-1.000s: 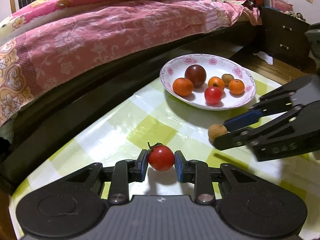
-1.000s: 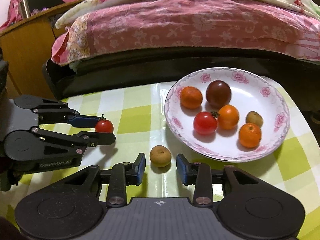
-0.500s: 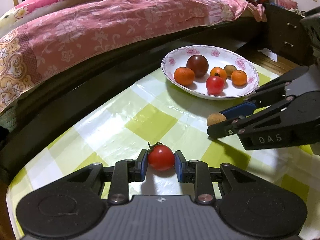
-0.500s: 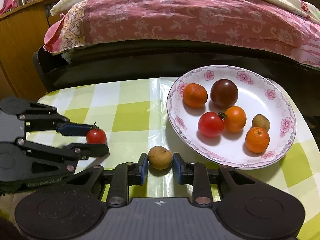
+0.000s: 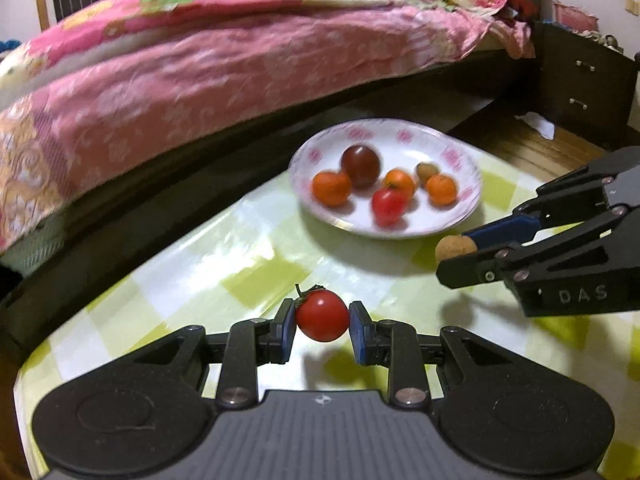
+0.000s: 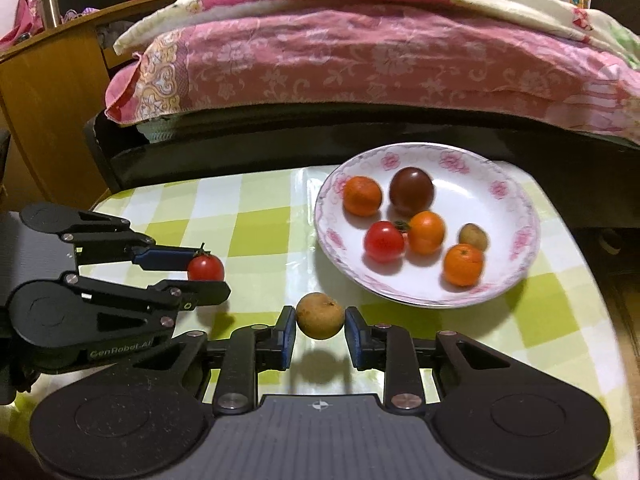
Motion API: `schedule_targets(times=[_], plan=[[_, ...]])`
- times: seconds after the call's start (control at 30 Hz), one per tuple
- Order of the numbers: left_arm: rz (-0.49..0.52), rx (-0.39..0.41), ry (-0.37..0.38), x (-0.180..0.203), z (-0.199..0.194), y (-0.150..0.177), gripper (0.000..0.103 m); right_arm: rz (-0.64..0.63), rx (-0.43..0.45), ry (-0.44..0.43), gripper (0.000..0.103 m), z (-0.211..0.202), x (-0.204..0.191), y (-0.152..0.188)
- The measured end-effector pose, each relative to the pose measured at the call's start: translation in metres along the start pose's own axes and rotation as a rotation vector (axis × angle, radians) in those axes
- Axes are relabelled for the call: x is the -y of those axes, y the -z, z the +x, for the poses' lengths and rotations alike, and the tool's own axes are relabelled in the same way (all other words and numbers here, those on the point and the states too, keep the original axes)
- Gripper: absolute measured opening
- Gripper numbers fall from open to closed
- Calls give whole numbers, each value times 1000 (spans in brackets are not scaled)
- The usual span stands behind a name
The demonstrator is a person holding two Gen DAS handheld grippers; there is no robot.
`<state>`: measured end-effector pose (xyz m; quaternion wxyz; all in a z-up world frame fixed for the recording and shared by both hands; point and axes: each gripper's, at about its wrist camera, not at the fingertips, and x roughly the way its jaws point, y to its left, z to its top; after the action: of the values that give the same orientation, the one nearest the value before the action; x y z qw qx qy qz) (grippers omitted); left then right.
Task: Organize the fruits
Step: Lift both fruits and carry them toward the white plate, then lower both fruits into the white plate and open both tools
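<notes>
While the left gripper [image 5: 322, 322] pinches a cherry tomato [image 5: 322, 315], the right gripper [image 6: 320, 323] clamps a brown longan [image 6: 319, 315] near the floral plate [image 6: 516, 264].

The right gripper [image 5: 460, 258] reads "DAS"; the left gripper [image 6: 206, 276] reads "GenRobot.AI".

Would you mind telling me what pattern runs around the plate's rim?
Pink flowers on white around the plate rim, clearest in the right wrist view.
</notes>
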<state>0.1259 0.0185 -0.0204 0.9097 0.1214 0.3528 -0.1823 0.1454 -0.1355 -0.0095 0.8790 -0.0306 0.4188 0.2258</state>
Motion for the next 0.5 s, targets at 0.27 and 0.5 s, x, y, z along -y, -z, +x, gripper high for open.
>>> schedule_targets(times=[0.27,0.5], plan=[[43,50,0,30,5,-40,36,59,53,23,23,-20,26,-6],[62,63,-11,38,29,-64,36,96,68,56,23,-13,50,-16]])
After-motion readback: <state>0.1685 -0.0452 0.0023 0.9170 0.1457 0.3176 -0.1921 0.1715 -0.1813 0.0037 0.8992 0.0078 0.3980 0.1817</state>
